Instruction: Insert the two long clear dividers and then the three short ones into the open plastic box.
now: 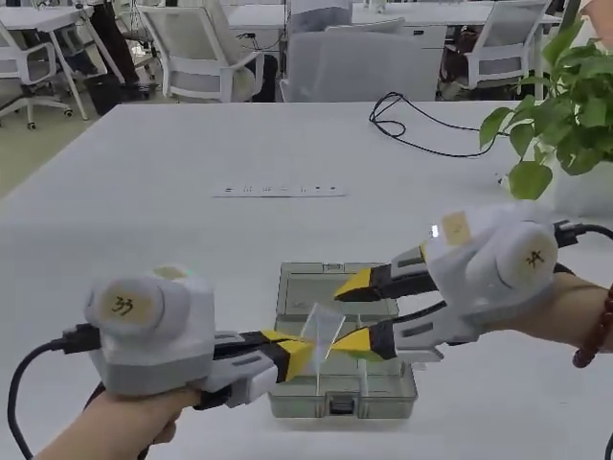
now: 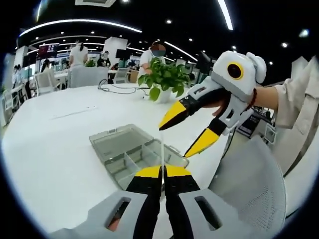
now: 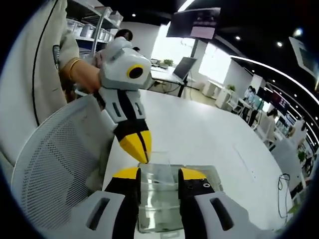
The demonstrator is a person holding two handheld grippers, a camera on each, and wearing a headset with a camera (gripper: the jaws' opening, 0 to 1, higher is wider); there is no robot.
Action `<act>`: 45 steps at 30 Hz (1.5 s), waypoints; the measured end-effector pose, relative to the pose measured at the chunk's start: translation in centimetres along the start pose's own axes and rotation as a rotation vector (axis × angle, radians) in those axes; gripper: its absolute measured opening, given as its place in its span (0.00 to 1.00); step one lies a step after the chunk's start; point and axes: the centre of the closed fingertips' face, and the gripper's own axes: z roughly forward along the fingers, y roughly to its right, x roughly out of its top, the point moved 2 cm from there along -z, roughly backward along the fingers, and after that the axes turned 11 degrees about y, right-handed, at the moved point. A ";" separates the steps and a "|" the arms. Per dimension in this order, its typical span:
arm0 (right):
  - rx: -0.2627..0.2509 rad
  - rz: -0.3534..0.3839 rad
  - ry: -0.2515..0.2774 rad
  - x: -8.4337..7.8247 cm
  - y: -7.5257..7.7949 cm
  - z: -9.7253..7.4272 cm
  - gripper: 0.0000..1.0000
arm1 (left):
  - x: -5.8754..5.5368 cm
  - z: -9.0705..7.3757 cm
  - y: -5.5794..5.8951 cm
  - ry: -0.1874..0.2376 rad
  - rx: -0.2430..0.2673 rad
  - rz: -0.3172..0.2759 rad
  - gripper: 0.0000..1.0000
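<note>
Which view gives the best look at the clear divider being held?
The right gripper view: the clear divider faces the camera as a flat sheet, pinched by the left gripper. The left gripper view has it edge-on, a thin line. The head view catches a glint of it between the yellow jaw tips.

1. The open plastic box (image 1: pixel 383 401) sits on the table (image 1: pixel 172 240), directly beneath both tongs' tips.
2. The left tongs (image 1: pixel 292 353) reach in from the box's left and the right tongs (image 1: pixel 347 316) from its right.
3. A clear divider (image 1: pixel 323 331), pinched in the left tongs, stands between the right tongs' spread jaws.
4. A potted plant (image 1: pixel 560 125) and a cable (image 1: pixel 412 120) lie on the table beyond the right tongs.
</note>
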 end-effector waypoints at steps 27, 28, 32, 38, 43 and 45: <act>0.155 0.034 -0.001 -1.1 -2.4 -0.1 0.21 | -0.3 -0.1 2.4 -0.103 -0.259 0.371 0.00; 0.167 0.039 0.000 -1.1 -2.6 -0.1 0.20 | -0.3 -0.1 2.5 -0.106 -0.270 0.383 0.00; 0.202 0.044 -0.002 -1.3 -3.3 -0.2 0.16 | -0.3 -0.2 2.7 -0.107 -0.299 0.400 0.00; 0.221 0.039 0.002 -1.3 -3.7 -0.2 0.09 | -0.3 -0.5 3.5 -0.098 -0.354 0.419 0.00; 0.238 0.036 0.008 -1.2 -4.2 -0.3 0.05 | -0.3 -0.6 3.7 -0.093 -0.368 0.426 0.00; 0.254 0.027 0.011 -1.1 -4.5 -0.3 0.04 | -0.2 -0.7 3.8 -0.092 -0.373 0.426 0.00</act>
